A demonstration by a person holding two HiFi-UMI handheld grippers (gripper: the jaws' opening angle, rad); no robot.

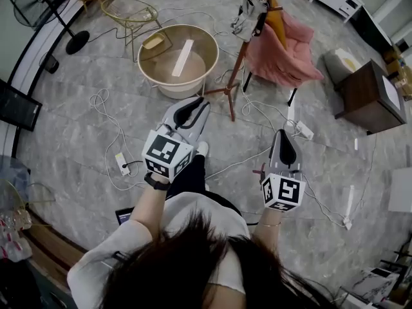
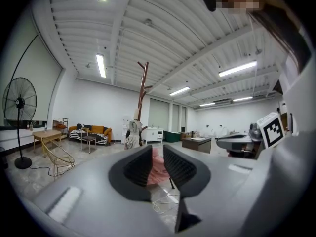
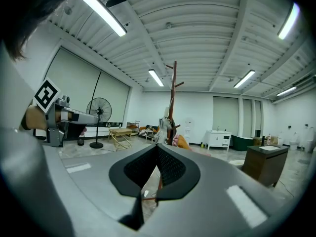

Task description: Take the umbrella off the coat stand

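Left hand-held gripper (image 2: 158, 151) and right hand-held gripper (image 3: 157, 147), both closed and empty, point level toward the brown wooden coat stand (image 1: 239, 60) bearing a folded grey umbrella (image 1: 250, 15).

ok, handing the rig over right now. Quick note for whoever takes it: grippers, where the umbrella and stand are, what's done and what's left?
Left gripper: jaws closed to a thin slit, nothing in them, pointing level.
Right gripper: jaws shut, empty, level.
Folded grey fabric umbrella: hangs high on the reddish-brown wooden coat stand, ahead of both grippers. Neither is near it. A pink armchair sits right behind the stand.
Done: nothing, the umbrella is untouched.
Left: walk up, open one gripper, close it on the umbrella and lift it off the stand.
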